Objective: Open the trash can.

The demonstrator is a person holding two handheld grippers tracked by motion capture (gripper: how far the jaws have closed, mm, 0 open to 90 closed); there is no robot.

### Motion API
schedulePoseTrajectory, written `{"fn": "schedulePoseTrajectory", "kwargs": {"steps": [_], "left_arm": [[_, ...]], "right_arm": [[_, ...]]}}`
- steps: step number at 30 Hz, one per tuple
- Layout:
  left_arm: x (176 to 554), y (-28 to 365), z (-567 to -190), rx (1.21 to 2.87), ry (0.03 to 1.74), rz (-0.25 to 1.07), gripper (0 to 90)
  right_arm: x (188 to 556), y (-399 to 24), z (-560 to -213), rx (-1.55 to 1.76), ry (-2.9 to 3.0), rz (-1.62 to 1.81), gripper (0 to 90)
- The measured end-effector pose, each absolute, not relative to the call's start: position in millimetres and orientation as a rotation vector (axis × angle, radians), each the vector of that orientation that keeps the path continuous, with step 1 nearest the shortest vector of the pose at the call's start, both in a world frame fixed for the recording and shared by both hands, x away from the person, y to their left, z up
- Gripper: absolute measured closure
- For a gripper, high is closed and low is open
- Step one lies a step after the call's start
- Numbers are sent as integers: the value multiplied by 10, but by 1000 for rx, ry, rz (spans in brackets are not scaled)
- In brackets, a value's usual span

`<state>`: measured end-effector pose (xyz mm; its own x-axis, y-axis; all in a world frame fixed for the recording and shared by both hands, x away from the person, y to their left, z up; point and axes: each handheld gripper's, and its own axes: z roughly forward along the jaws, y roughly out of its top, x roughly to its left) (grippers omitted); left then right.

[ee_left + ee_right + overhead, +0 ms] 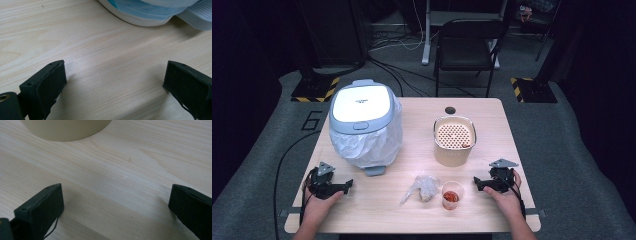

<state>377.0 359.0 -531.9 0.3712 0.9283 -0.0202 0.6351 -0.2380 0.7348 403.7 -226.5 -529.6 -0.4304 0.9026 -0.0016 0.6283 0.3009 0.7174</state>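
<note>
A white pedal bin (364,122) with a grey-blue lid and a plastic liner stands at the table's left; its base (140,15) shows at the top of the left gripper view. A beige pot (454,140) with a perforated insert stands right of centre, and its wall (65,128) shows in the right gripper view. A crumpled clear bag (422,188) and a small clear cup (452,195) with red contents sit near the front. My left gripper (348,186) (113,77) rests on the table, open and empty. My right gripper (477,183) (116,200) rests open and empty beside the cup.
The wooden table (412,210) has bare wood between the grippers and its front edge. A dark round hole (450,110) lies near the far edge. A black folding chair (467,47) stands beyond the table.
</note>
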Motion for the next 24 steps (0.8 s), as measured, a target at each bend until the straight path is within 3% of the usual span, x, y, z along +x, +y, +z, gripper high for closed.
{"fn": "schedulePoseTrajectory", "kwargs": {"steps": [19, 20, 24], "left_arm": [[3727, 3543, -5306, 1960, 1361, 591, 76], [3706, 3535, -5283, 1978, 1346, 577, 163], [3674, 3510, -5245, 1999, 1310, 561, 378]], "right_arm": [[4033, -2257, -5296, 1366, 2172, 914, 0], [4030, -2255, -5296, 1368, 2171, 916, 0], [4034, -2261, -5296, 1357, 2173, 914, 0]]}}
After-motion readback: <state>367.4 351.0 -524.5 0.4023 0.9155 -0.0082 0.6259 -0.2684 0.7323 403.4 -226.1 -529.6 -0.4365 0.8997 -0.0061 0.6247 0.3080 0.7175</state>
